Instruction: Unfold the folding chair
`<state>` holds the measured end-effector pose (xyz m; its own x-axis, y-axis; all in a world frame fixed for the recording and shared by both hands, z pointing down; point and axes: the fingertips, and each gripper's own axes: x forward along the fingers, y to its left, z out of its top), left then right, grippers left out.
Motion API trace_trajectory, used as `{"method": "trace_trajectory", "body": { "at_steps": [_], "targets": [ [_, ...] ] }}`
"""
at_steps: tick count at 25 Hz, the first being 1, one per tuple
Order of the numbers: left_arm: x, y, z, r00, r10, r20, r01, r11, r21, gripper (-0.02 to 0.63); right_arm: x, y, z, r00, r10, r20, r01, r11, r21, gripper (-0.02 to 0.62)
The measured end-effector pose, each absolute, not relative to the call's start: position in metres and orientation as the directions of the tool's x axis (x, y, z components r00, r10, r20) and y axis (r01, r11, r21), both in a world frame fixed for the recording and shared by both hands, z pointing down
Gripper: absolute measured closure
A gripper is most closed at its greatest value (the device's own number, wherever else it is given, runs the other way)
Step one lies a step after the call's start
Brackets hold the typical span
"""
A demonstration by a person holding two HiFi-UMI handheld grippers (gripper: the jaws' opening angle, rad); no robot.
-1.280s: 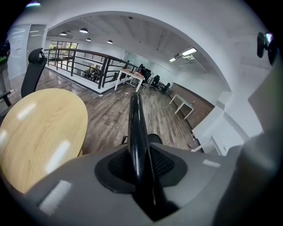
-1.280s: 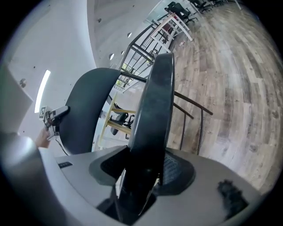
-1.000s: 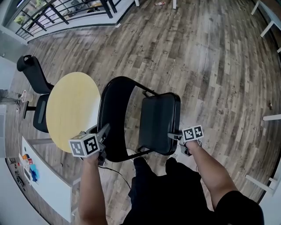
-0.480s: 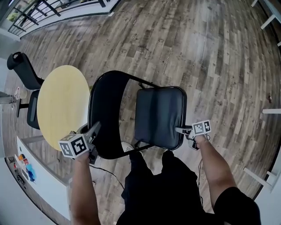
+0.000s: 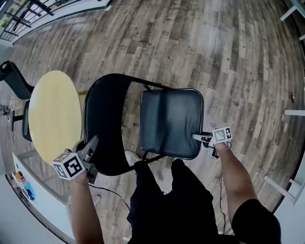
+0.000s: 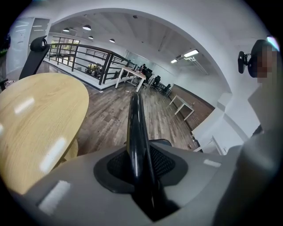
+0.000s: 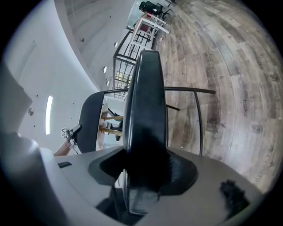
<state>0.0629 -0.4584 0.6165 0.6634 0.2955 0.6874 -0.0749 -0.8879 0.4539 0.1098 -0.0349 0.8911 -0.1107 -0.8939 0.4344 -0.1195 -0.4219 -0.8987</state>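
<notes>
Head view: the folding chair [image 5: 143, 125] stands on the wood floor [image 5: 224, 52] at the middle of the picture, right ahead of the person's legs [image 5: 167, 200].
Seat: the dark padded seat [image 5: 170, 123] faces up towards the camera, close to flat, and lies at 3 o'clock of the backrest.
Backrest: the black curved backrest [image 5: 104, 126] is at 9 o'clock of the seat, with a strip of floor showing in the gap between the two.
Left gripper: the left gripper [image 5: 90, 144] is at 7 o'clock of the chair. Its jaws are closed on the backrest's near edge. The left gripper view shows the glossy black rim running up between the pads, pinched there.
Right gripper: the right gripper [image 5: 198, 137] is at 4 o'clock of the seat. Its jaws stand fairly wide yet are clamped on the seat's thick edge. In the right gripper view that edge fills the gap between the pads.
Round table: the round table [image 5: 50, 114] has a pale wood top and sits at 9 o'clock of the chair, just beside the backrest.
Office chair: the black office chair [image 5: 16, 83] is at 10 o'clock, beyond the table and partly hidden by it.
Shoe: a white shoe [image 5: 129, 157] is at 6 o'clock, seen through the gap below the backrest.
Cable: a thin black cable [image 5: 112, 190] lies on the floor at 7 o'clock.
Railing: a dark railing [image 5: 28, 9] is at 11 o'clock, in the far corner.
</notes>
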Motion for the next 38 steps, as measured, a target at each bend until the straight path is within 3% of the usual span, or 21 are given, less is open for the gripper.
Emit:
{"method": "trace_trajectory", "body": {
  "at_steps": [18, 38],
  "targets": [
    [0.068, -0.437, 0.665, 0.668, 0.299, 0.682, -0.074, -0.884, 0.461, 0.488, 0.122, 0.034, 0.974, -0.062, -0.926, 0.373, -0.082, -0.367, -0.926, 0.356],
    [0.08, -0.351, 0.663, 0.666, 0.361, 0.653, -0.048, -0.852, 0.521, 0.509, 0.13, 0.08, 1.017, -0.056, -0.953, 0.299, -0.083, -0.294, -0.952, 0.353]
  ]
}}
